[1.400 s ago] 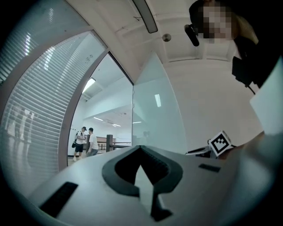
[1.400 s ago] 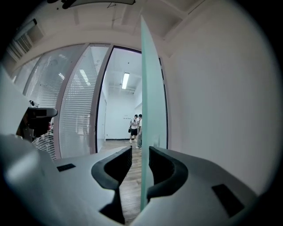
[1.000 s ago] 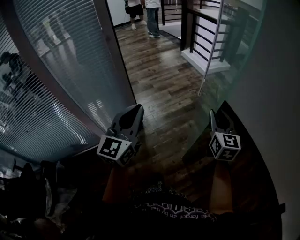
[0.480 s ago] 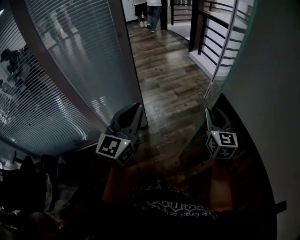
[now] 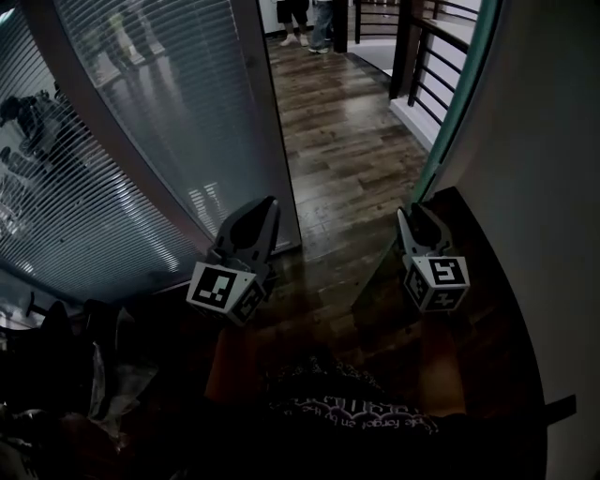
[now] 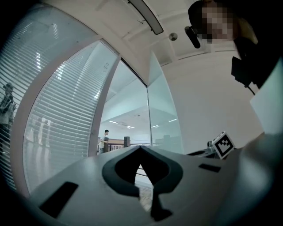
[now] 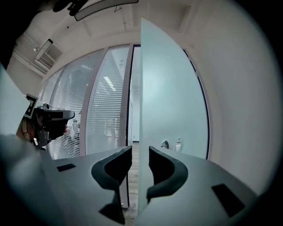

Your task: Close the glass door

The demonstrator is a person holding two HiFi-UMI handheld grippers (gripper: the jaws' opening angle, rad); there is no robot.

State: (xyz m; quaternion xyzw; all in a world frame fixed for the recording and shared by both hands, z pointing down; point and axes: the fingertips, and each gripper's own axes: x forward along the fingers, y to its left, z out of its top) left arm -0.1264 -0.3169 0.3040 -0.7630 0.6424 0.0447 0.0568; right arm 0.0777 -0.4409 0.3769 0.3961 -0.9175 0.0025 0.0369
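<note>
Floorboards (image 5: 347, 122) of dark wood run away from the person in the head view, through an open doorway with a striped glass wall (image 5: 169, 122) on the left and a white wall (image 5: 548, 187) on the right. The glass door (image 5: 459, 103) stands open along that right side, its teal edge slanting down towards the floor. The left gripper (image 5: 265, 208) hangs low beside the foot of the striped wall, well apart from the door. The right gripper (image 5: 412, 217) sits just beside the lower end of the door's edge. A dark railing (image 5: 427, 37) and the legs of two people (image 5: 309, 14) show at the far end of the floor. In the left gripper view, the left gripper's (image 6: 140, 150) fingers are clenched tip to tip with nothing between them. They point at the doorway, with the striped wall (image 6: 57, 114) on the left and the door's pale pane (image 6: 163, 114) rising right of centre. A distant person (image 6: 105, 140) stands beyond the opening, and the marker cube (image 6: 223, 145) of the other gripper shows at the right. In the right gripper view, the right gripper's (image 7: 140, 154) fingers are parted by a narrow gap. The door's (image 7: 172, 97) upright edge lines up with that gap, the pane spreading to the right. Whether the edge lies between the fingers or just beyond them cannot be told, and neither finger visibly touches the glass. Two small metal fittings (image 7: 171, 144) sit low on the pane, and the left gripper shows dark at the left edge.
</note>
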